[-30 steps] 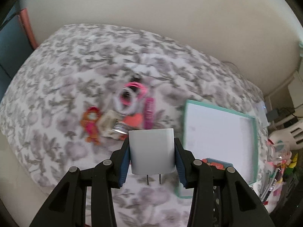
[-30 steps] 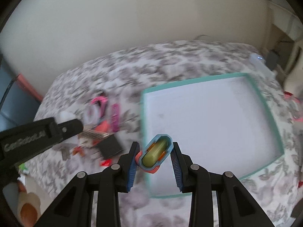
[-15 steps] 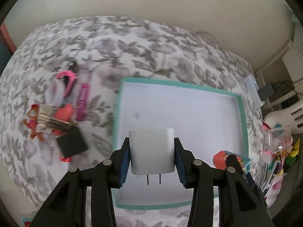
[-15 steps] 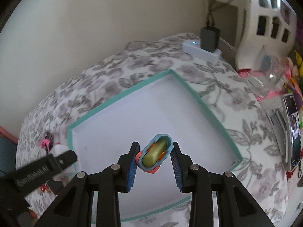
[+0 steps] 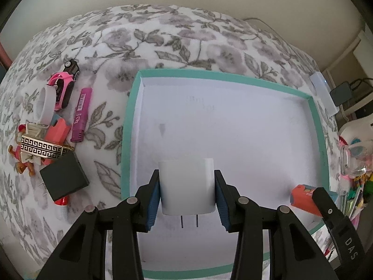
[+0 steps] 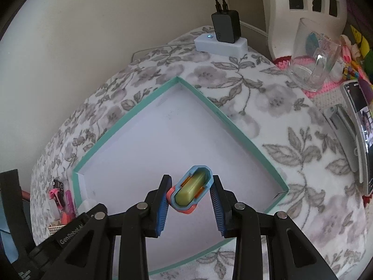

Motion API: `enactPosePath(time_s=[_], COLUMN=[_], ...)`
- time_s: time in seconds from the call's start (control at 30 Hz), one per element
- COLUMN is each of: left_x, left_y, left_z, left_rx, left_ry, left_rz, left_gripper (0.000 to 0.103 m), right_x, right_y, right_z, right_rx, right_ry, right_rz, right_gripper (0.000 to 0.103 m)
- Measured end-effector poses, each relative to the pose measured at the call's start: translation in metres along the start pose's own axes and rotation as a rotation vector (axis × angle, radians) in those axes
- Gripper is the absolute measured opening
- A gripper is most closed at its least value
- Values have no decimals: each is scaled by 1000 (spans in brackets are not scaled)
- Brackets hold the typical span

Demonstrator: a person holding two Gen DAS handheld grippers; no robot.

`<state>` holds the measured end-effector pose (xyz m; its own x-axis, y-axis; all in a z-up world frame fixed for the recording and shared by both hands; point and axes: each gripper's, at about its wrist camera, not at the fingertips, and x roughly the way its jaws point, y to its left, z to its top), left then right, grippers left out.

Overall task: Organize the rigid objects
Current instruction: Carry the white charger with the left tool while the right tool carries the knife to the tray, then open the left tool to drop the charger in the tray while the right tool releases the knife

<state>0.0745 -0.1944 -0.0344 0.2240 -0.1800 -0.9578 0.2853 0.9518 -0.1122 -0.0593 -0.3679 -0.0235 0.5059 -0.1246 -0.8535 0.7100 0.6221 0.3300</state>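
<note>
The left tool is clamped on a white plastic wall charger block. The block sits squarely between the 2 blue pads, its 2 metal prongs pointing back toward the camera at 6 o'clock. Block and tool hang over the near part of a shallow rectangular tray with a teal rim and white floor; whether the block touches the floor cannot be told.

The right tool is clamped on a small capsule-shaped toy with a blue shell, coral base and yellow-green core. The toy lies tilted between the pads, its far end toward 1 o'clock. It is also over the white floor of the same tray, near the tray's near corner. In the left wrist view this toy appears at 4 o'clock, by the tray's right wall.

The tray rests on a bed covered in grey floral fabric. Outside the tray, at 9 o'clock in the left view, lies a cluster: a pink toy car, a magenta marker, a black square adapter and a black-and-gold patterned band. All lie well apart from both tools.

At 1 o'clock in the right view stands a clear glass mug.
</note>
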Motion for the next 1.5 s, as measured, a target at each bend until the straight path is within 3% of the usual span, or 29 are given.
enactPosePath(time_s=[0.33,0.7,0.77,0.83,0.9,1.07,1.37,1.5], left_x=[13,18,15,12,9,2,-6,-11], left_y=[1,-13,-16,-15,-14,-6,-2,-1], left_z=[-8,-10,-10,-8,-5,0,1,1], left_rx=[38,81,84,82,77,60,42,37], left_ry=[45,37,30,24,18,6,-26,-53], left_rz=[67,104,103,99,100,101,87,88], left_gripper=[45,46,53,68,68,77,79,95], right_x=[0,1,1,2,3,2,4,4], right_y=[8,15,16,17,17,16,17,15], right_z=[-5,-7,-8,-8,-10,-9,-9,-9], right_rx=[-91,-151,-155,-161,-160,-158,-171,-171], right_ry=[-10,-9,-12,-13,-11,-20,-30,-42], right_rz=[-140,-188,-191,-194,-197,-199,-212,-224], right_gripper=[36,36,36,44,53,58,70,79])
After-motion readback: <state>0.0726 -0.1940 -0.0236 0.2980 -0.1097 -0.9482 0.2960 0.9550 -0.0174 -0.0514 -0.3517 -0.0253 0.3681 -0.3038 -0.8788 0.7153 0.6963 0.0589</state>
